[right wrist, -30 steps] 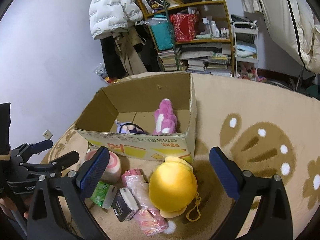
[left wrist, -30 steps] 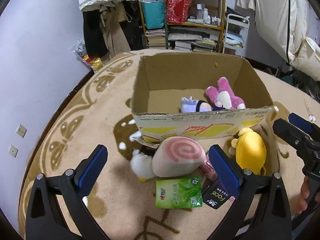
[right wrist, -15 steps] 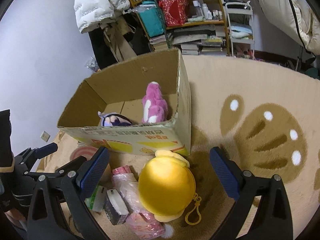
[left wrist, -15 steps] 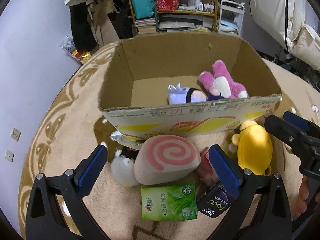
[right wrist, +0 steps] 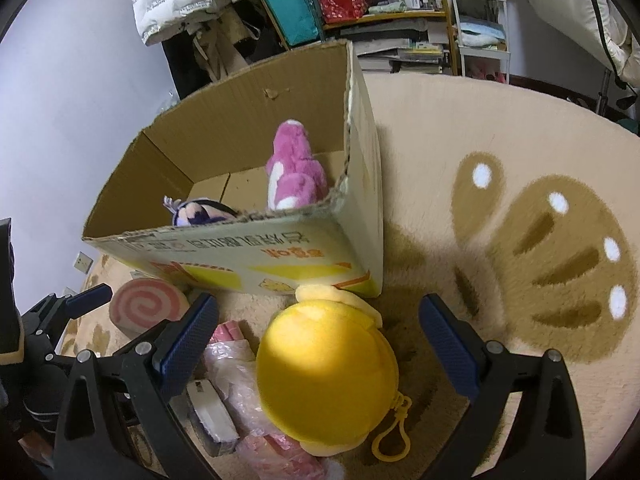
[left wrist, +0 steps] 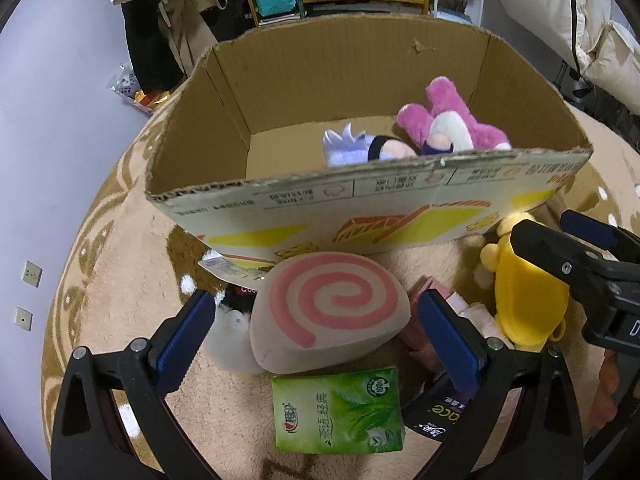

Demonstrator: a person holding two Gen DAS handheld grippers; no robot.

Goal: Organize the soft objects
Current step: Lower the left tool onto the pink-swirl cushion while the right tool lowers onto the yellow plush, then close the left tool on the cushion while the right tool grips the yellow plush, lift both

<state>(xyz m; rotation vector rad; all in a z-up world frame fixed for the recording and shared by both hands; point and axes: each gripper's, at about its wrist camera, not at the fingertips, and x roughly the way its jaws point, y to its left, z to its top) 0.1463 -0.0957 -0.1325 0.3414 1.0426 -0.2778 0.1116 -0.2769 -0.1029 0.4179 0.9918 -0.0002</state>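
Landmark: cardboard box (left wrist: pixel 280 208); swirl cushion (left wrist: pixel 332 312) lies on the rug just in front of it, between the wide-spread fingers of the left gripper (left wrist: pixel 316 330), untouched; yellow plush (right wrist: pixel 326 372) lies at the box's front right corner, between the wide-spread right gripper (right wrist: pixel 320 342); pink plush (left wrist: pixel 444 120) and purple doll (left wrist: pixel 360 148) lie inside.
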